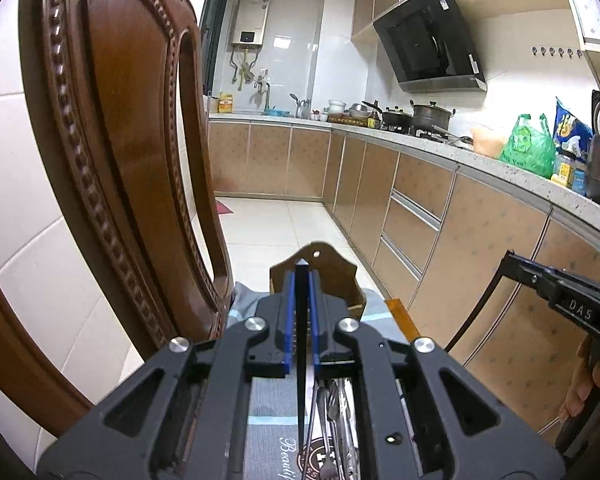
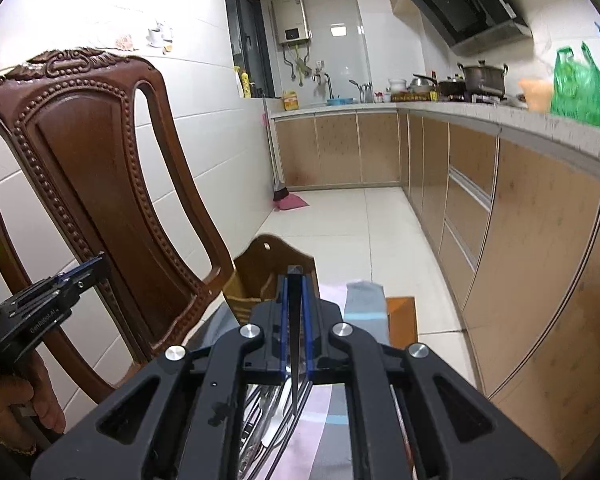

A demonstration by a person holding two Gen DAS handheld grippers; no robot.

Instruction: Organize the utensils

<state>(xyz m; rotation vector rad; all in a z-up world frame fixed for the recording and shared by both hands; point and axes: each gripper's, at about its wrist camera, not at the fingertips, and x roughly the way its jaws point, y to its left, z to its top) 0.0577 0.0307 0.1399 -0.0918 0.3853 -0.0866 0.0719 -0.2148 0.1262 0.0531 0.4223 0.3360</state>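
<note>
My left gripper is shut with nothing between its blue pads; it hovers above a pile of metal utensils on a patterned cloth. A brown wooden utensil holder stands just beyond its tips. My right gripper is also shut and empty, above the same utensils. The holder sits just left of its tips. The right gripper also shows at the right edge of the left wrist view, and the left gripper at the left edge of the right wrist view.
A carved wooden chair back rises close on the left. The cloth-covered table ends just past the holder. Kitchen cabinets and a counter with pots and a green bag run along the right.
</note>
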